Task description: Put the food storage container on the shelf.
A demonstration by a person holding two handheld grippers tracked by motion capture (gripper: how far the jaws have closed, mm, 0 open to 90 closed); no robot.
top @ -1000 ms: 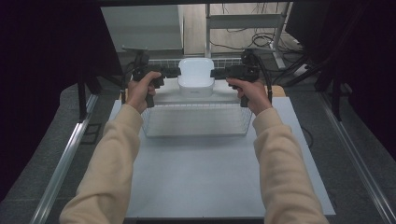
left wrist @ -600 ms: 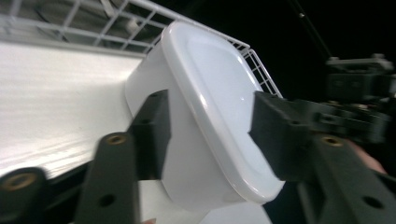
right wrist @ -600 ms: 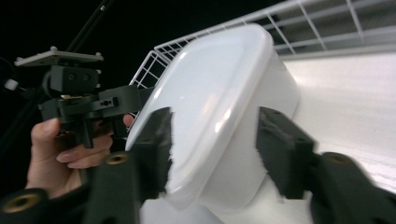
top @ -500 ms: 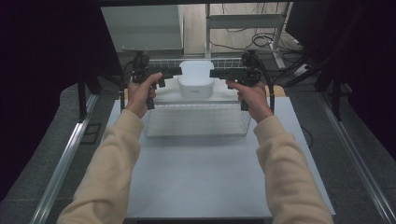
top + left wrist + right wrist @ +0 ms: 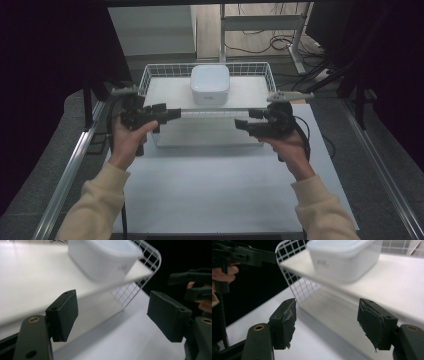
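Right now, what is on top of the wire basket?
A white board lies across the basket, with a lidded white box on it. The board hides the basket's inside; the box's contents cannot be seen.

The surface (image 5: 215, 195) is a pale, plain white board, set on a frame with metal rails (image 5: 67, 172) running along its left and right edges. A white wire basket (image 5: 150, 82) stands directly on it at the far edge, centred between the far corners and spanning most of the width there. The basket's floor is a white sheet, and on it, near the far edge at the middle, sits a white lidded container (image 5: 210, 84) with rounded corners. The near half of the surface is bare.
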